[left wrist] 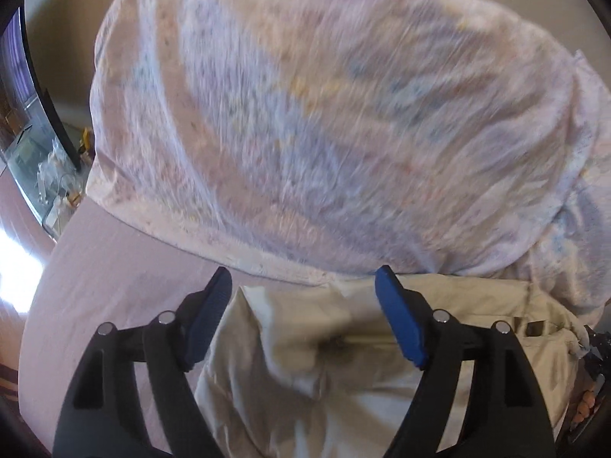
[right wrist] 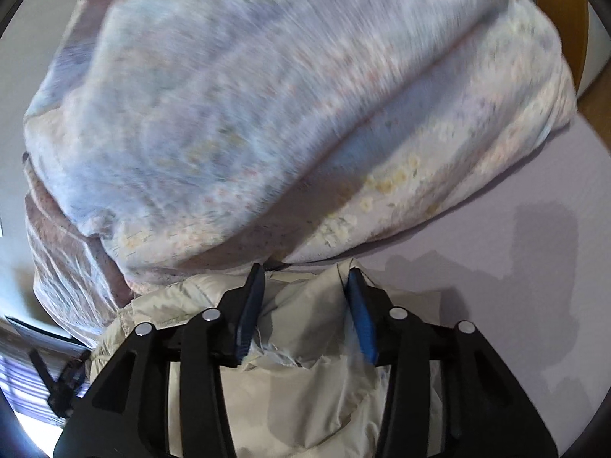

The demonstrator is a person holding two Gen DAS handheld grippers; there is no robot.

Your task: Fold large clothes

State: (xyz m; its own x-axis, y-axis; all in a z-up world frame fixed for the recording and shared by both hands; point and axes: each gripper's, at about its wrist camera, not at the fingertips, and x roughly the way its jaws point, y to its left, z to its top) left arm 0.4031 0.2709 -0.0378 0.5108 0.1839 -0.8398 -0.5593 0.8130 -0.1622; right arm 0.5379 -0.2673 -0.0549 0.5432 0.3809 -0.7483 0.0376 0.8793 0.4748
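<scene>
Nearest us in both wrist views are the black grippers w/ blue pads. Our left gripper [left wrist: 303, 286] has its jaws spread wide, nothing pinched; its blue pads [left wrist: 208, 320] hang over the crumpled cream-beige garment of thin, wrinkled fabric [left wrist: 305, 362], apart from the cloth as far as we can tell. Our right gripper [right wrist: 305, 278] is parted less; a puffed fold of that same beige garment [right wrist: 305, 389] rises between its jaws, and the right pad [right wrist: 362, 324] sits close against it, but we see no clamp, so we read it as released. The garment lies on a flat mauve-pink bed sheet [left wrist: 95, 286], directly under both tools. Just beyond the garment's far edge, touching it, is a big bunched pastel floral quilt, pink, blue & yellow [left wrist: 324, 114], blurred. Farther left, a dark curved frame [left wrist: 46, 91] and cluttered bits, too small to tell.
</scene>
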